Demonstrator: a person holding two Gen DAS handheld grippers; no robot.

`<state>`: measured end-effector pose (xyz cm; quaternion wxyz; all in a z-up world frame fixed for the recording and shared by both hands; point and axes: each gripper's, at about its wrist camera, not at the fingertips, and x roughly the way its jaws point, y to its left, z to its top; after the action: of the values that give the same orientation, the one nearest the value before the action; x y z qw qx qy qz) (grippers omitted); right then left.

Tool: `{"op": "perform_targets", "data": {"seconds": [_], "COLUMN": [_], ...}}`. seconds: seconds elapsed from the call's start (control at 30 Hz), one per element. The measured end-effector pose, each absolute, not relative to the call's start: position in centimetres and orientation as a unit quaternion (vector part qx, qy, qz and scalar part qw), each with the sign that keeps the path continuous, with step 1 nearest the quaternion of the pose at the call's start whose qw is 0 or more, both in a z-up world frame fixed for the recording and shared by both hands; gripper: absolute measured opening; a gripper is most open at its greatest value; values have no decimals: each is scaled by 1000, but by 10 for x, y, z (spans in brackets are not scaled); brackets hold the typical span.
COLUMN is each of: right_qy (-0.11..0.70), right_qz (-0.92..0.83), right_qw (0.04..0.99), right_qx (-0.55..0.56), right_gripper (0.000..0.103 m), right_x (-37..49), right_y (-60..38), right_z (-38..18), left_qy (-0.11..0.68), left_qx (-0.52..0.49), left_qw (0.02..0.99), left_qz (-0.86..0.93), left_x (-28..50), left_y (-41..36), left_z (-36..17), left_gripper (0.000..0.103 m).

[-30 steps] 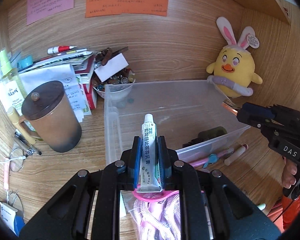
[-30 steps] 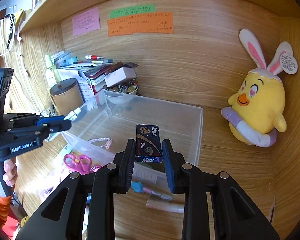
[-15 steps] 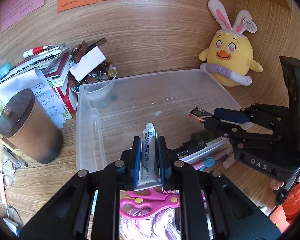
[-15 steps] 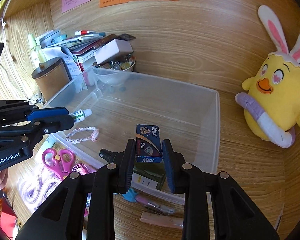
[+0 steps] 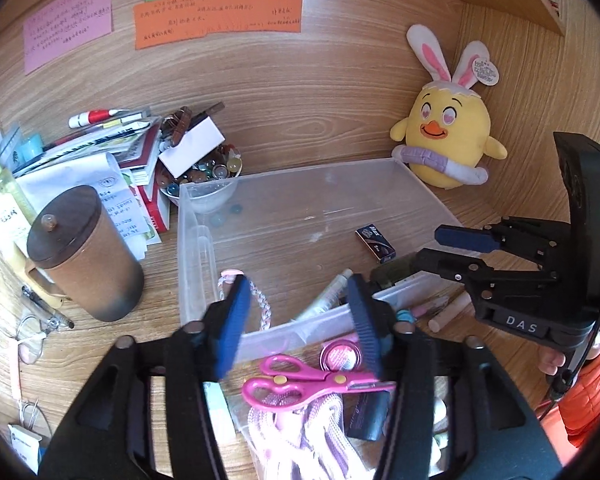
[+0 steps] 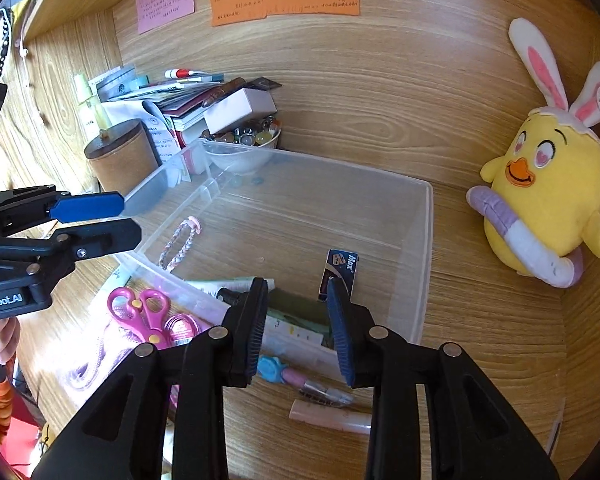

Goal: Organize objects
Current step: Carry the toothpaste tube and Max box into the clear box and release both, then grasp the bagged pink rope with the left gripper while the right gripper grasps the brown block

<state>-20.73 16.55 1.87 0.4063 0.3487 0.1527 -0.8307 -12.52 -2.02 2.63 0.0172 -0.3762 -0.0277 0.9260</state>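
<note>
A clear plastic bin [image 5: 198, 240] [image 6: 425, 240] stands on the wooden desk. My left gripper [image 5: 298, 314] [image 6: 120, 220] hangs over the bin's near wall, jaws opening and pressing on nothing. The white tube [image 5: 325, 295] [image 6: 230, 284] lies on the bin floor just beyond its fingertips. My right gripper [image 6: 298, 312] [image 5: 434, 248] is also opening over the near right corner. The small black box [image 6: 339, 272] [image 5: 376, 240] lies free on the bin floor past its tips. A braided bracelet [image 6: 179, 245] and a dark green item [image 6: 296, 307] also rest inside.
Pink scissors [image 5: 300, 380] and a pale rope lie in front of the bin. Pens [image 6: 320, 396] lie along its front wall. A brown lidded mug [image 5: 84, 256], a bowl of marbles [image 5: 204, 178] and stacked papers crowd the left. A yellow plush chick [image 5: 448, 136] sits at the right.
Both grippers have opened. The tube has left my left jaws and the black box my right jaws; both now lie in the bin. The left view has pulled back.
</note>
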Motion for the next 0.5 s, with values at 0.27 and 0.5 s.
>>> {"op": "perform_targets", "data": {"seconds": [0.27,0.5], "right_qy": [149,165], "right_qz": [-845,-851], "right_qw": [400,386], "right_qx": [322,314], "right_gripper": [52,70], "right_x": [-184,-153], "right_y": [194,216], "right_z": [32,23], "left_qy": [-15,-34], "left_qx": [-363,-401], "left_qw": [-5,0], "left_qz": [932,915], "left_x": [-90,-70], "left_y": [-19,-21], "left_z": [29,2], "left_gripper": [92,98]}}
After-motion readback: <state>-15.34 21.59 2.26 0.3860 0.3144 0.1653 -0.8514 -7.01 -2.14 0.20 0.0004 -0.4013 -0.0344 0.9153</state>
